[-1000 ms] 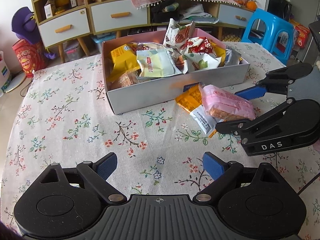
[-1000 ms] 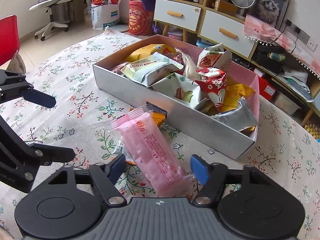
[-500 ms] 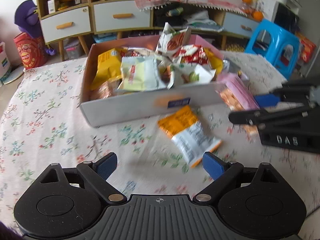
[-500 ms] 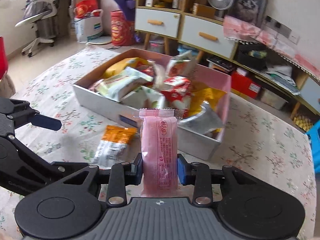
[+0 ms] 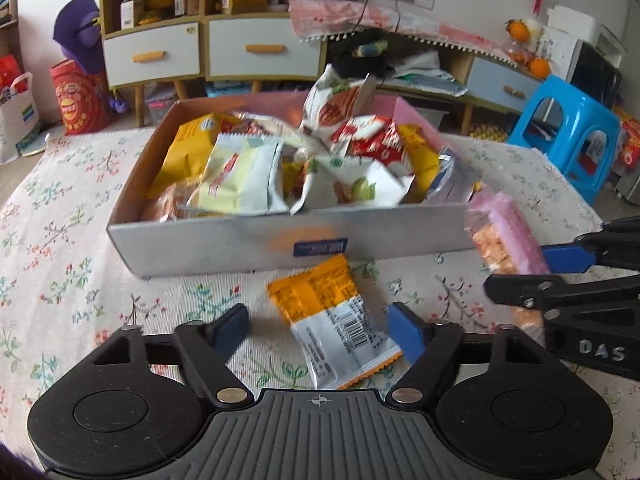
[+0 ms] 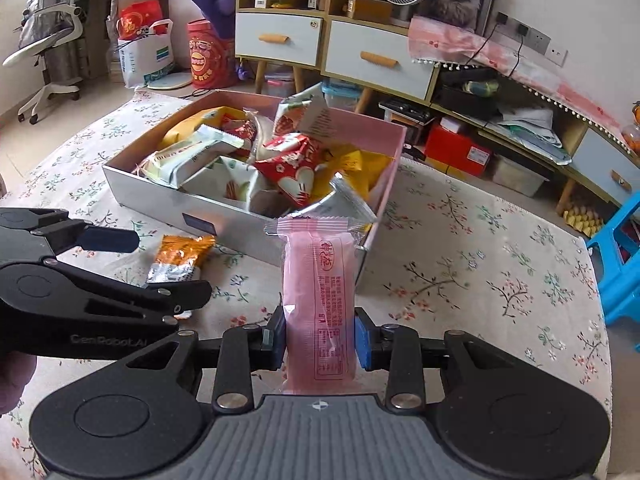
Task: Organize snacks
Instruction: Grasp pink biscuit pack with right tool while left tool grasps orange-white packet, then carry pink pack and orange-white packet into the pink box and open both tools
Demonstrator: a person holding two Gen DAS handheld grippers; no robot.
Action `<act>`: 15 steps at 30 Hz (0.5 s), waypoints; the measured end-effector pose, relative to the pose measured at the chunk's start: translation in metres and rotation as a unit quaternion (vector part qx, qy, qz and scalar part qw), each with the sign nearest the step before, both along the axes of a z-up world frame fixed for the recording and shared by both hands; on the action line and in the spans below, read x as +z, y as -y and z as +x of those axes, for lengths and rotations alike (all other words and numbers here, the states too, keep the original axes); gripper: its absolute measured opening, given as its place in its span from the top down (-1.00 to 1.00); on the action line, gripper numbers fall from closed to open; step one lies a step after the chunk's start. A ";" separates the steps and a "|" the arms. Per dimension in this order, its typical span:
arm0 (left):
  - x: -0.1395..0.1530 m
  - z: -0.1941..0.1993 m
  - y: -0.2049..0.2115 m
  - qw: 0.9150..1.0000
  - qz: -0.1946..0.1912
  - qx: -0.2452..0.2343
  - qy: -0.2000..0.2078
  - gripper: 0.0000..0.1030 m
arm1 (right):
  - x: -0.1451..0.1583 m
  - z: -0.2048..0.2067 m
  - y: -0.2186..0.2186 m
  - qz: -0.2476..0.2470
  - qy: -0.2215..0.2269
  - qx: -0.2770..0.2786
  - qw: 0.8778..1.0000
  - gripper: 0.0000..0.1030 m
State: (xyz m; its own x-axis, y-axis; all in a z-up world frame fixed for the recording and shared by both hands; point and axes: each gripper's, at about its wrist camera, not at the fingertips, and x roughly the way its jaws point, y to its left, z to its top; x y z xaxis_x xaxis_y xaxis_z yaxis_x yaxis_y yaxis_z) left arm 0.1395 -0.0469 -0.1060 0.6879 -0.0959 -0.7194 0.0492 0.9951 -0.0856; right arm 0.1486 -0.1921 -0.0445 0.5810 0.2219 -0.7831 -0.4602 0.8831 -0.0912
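Observation:
A grey and pink box (image 5: 224, 240) (image 6: 160, 194) full of several snack packets stands on the floral tablecloth. An orange and white snack packet (image 5: 334, 320) (image 6: 180, 258) lies on the cloth in front of the box. My left gripper (image 5: 318, 330) (image 6: 168, 264) is open, its fingers either side of that packet. My right gripper (image 6: 320, 338) (image 5: 520, 270) is shut on a pink snack packet (image 6: 320, 300) (image 5: 506, 236) and holds it above the table by the box's right end.
The table (image 5: 60, 264) has a floral cloth. Behind it stand drawer cabinets (image 5: 244, 48) and a low shelf with clutter. A blue plastic stool (image 5: 576, 132) stands off the table's right side. A white office chair (image 6: 44, 40) is far left.
My right gripper closed on the pink packet and lifted it off the table toward the box's right end. My left gripper moved forward to straddle the orange and white packet.

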 end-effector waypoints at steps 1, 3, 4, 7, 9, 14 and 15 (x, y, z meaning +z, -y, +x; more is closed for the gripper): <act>0.000 -0.002 0.001 1.000 0.006 0.002 0.006 -0.26 | 0.000 0.000 0.001 -0.001 -0.001 0.000 1.000 0.59; 0.001 -0.004 0.000 1.000 0.008 0.001 0.009 -0.05 | -0.001 0.000 0.002 -0.002 -0.002 0.000 1.000 0.59; 0.001 -0.004 -0.001 1.000 0.007 0.002 0.009 0.15 | -0.001 -0.001 0.002 -0.002 -0.002 0.000 1.000 0.59; 0.003 -0.004 -0.005 1.000 0.005 0.007 0.004 0.29 | -0.002 -0.001 0.002 -0.004 -0.003 -0.001 1.000 0.59; 0.004 -0.004 -0.008 1.000 -0.003 0.011 0.000 0.29 | -0.001 -0.001 0.002 -0.004 -0.003 -0.002 1.000 0.59; 0.007 -0.006 -0.018 1.000 -0.020 0.008 -0.016 0.30 | 0.002 0.000 0.002 -0.001 -0.013 -0.011 1.000 0.59; 0.008 -0.007 -0.020 1.000 -0.021 0.007 -0.018 0.30 | 0.003 0.000 0.002 0.001 -0.015 -0.014 1.000 0.59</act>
